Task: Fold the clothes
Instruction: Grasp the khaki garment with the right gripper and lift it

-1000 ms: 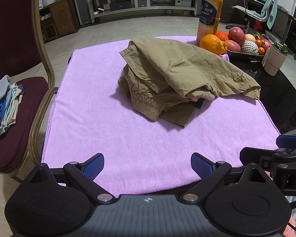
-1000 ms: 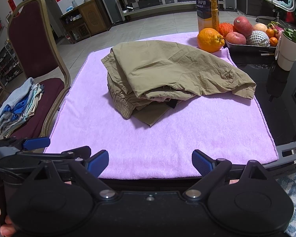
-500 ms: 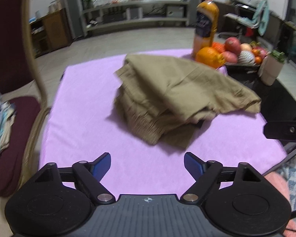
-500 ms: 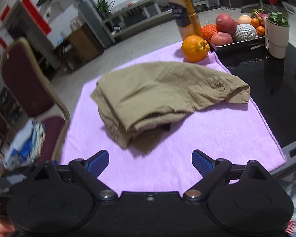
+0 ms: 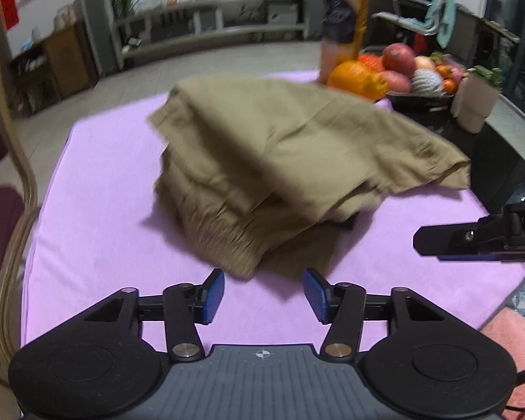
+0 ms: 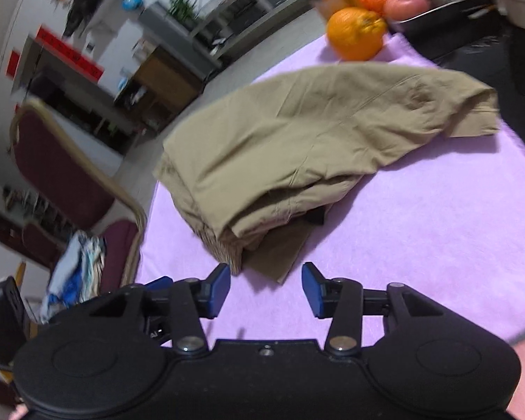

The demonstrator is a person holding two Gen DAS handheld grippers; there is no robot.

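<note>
Khaki trousers (image 5: 280, 161) lie in a loose, bunched heap near the middle of the purple towel (image 5: 98, 217) that covers the worktop, one leg trailing out toward the dark bare edge on the right and the gathered waistband turned toward the near side. Nothing of the folding is done yet; the step in hand reads as the approach for a first grasp, so that the heap can be lifted and shaken flat.

The left tool (image 5: 264, 292) hovers just short of the near waistband edge, its blue pads (image 5: 213, 294) about half apart and closing, with nothing between them but towel. The right tool (image 6: 266, 288) sits just before the flat corner of cloth (image 6: 280, 255) that sticks out under the heap; its jaws are closing too, and they hold nothing.

To do this well, each tool should probably stay wide enough to take the cloth before it pinches, as jaws that meet early would only push the heap along. A good hold takes the waistband at two well-separated points and catches one layer of trousers, not the towel under it. The orange (image 6: 355, 33) and the fruit tray (image 6: 448, 3) stand close behind, so the lift is best kept toward the near side.
</note>
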